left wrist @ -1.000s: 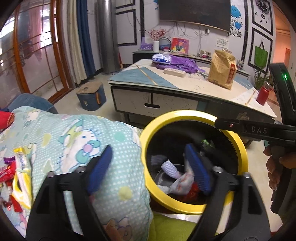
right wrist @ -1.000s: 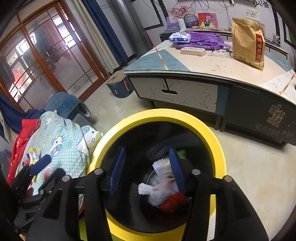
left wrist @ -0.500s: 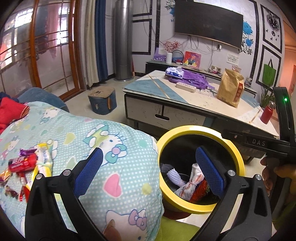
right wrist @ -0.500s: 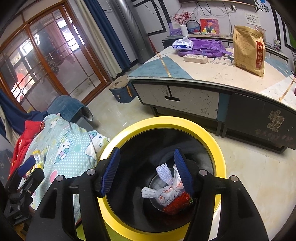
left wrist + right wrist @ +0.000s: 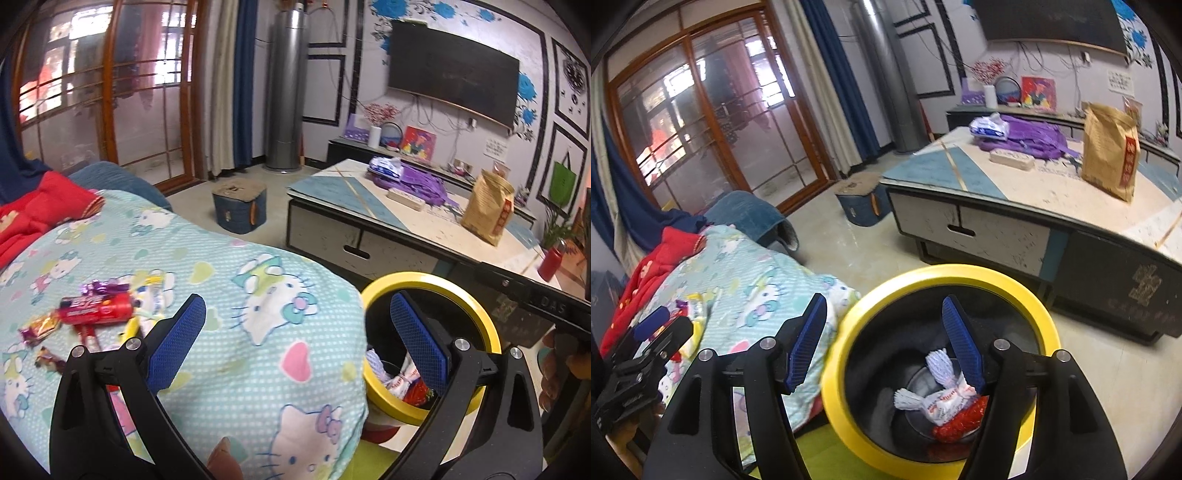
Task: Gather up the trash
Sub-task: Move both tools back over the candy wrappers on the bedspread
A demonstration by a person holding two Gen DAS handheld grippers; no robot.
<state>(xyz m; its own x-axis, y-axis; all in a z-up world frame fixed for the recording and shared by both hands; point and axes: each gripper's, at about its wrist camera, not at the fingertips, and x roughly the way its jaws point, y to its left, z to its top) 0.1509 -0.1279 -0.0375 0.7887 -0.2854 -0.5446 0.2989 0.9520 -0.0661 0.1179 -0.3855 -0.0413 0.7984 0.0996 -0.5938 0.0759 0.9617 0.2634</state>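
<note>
My left gripper (image 5: 295, 306) stands wide open and empty above a Hello Kitty blanket (image 5: 258, 332). Several candy wrappers lie on that blanket at the left, among them a red wrapper (image 5: 96, 310). A black bin with a yellow rim (image 5: 424, 277) stands to the right of the blanket. In the right wrist view my right gripper (image 5: 884, 304) hangs over the bin's yellow rim (image 5: 945, 273). Its jaws are opening and nothing is between them. A white wrapper (image 5: 942, 398) and a red wrapper (image 5: 960, 424) lie at the bin's bottom.
A low table (image 5: 997, 229) stands behind the bin, with a brown paper bag (image 5: 1108, 151) and a purple bag (image 5: 1030, 140) on it. A blue stool (image 5: 240, 206) sits on the floor. Red clothing (image 5: 37, 214) lies at the blanket's far end.
Both grippers have risen and drawn back from the bin. The left one has swung left over the blanket, and the wrappers there have come into view. The right jaws have widened.
</note>
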